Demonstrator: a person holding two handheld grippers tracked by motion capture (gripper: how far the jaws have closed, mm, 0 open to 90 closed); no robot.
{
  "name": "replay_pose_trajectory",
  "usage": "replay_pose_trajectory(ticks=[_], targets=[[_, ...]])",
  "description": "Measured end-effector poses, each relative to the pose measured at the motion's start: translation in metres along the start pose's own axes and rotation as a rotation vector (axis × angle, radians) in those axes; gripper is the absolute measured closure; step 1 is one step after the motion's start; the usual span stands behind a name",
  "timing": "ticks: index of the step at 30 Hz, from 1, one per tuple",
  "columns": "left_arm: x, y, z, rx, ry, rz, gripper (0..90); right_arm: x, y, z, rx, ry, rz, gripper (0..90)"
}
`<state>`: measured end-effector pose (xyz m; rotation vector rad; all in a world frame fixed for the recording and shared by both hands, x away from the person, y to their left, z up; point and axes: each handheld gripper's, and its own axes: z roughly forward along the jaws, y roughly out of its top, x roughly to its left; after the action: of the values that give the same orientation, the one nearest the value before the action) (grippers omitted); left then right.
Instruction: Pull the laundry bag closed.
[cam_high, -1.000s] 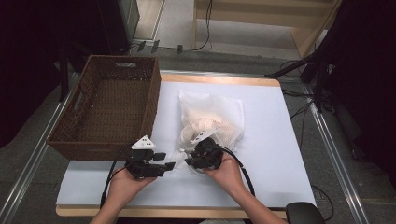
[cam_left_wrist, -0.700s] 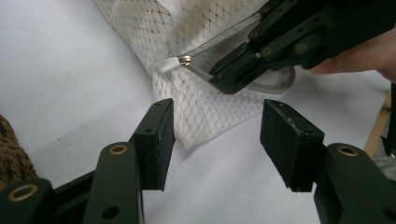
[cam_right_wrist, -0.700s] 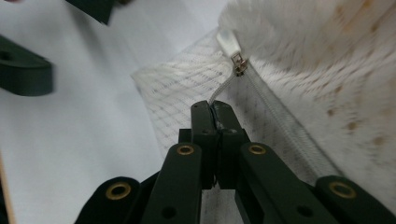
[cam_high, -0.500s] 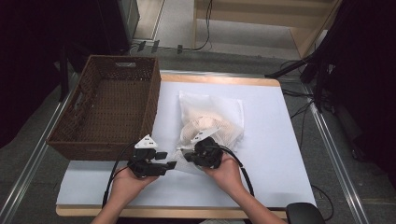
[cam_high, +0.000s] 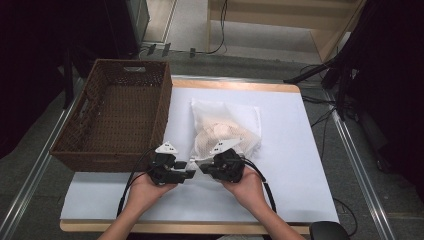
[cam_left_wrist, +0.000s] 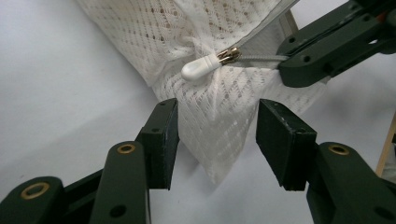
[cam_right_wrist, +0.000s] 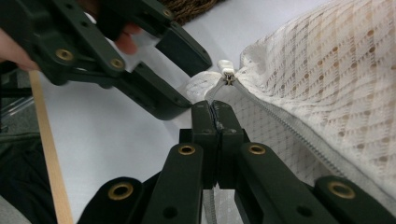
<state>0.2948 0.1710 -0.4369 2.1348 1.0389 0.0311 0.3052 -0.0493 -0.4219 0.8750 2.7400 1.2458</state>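
Black claws (cam_left_wrist: 217, 140) (brass-looking rivets), black cables.

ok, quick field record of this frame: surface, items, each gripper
surface: white table
items: white mesh bag, zipper pull, brown wicker basket at the table's left
left gripper: jaws apart, either side of the bag's corner, closing
right gripper: jaws shut on the bag's zipper edge below the pull

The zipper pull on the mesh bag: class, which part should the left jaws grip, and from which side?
Grip the white rounded tab of the zipper pull, across its narrow width, coming from the bag's corner. It sticks out clear of the mesh bag. The right gripper already pinches the zipper edge beside it; the left gripper stands open below.
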Motion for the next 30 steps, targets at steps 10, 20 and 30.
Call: replay_pose_trajectory(ticks=[10,20,30], targets=[[0.006,0.012,0.016,0.026,-0.085,-0.016,63.6,-0.003,-0.005,-0.004,-0.008,-0.003,0.009,89.3],[0.006,0.013,0.017,0.039,-0.059,0.009,88.7,-0.004,-0.004,-0.012,-0.024,-0.026,0.007,75.6],[-0.001,0.009,0.008,0.023,-0.013,0.028,89.3,-0.002,0.019,-0.016,-0.053,-0.053,0.001,88.4]])
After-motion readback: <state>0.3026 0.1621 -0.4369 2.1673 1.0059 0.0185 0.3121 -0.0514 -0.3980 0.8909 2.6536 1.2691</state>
